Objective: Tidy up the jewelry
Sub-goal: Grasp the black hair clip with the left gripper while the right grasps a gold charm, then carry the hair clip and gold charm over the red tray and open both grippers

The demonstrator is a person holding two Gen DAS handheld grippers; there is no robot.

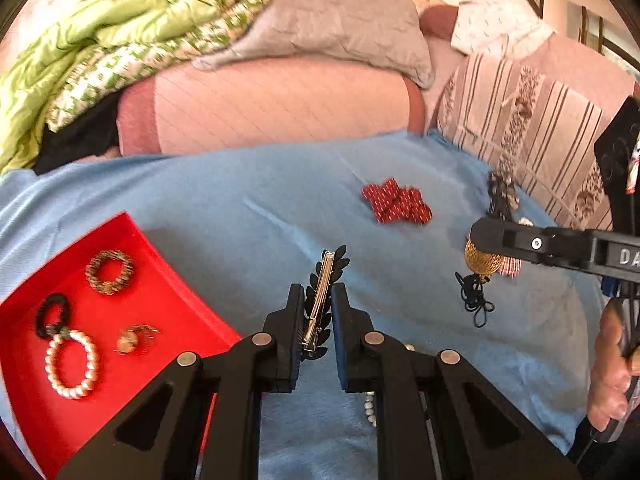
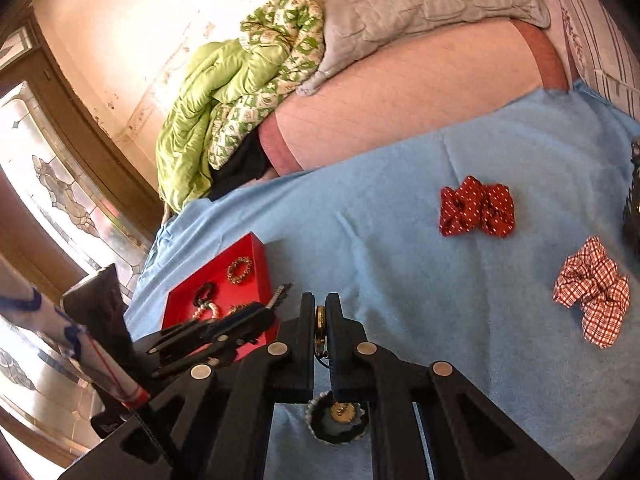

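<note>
While the left gripper (image 1: 318, 312) pinches a black leaf-shaped hair clip (image 1: 322, 300) above the blue cloth (image 1: 240, 220), the right gripper (image 2: 320, 320) clamps a gold pendant (image 2: 320, 326). Both should travel level to the red tray (image 1: 168, 264) and release low. Only the right wrist view shows the checked scrunchie (image 2: 592, 292) in full.
</note>
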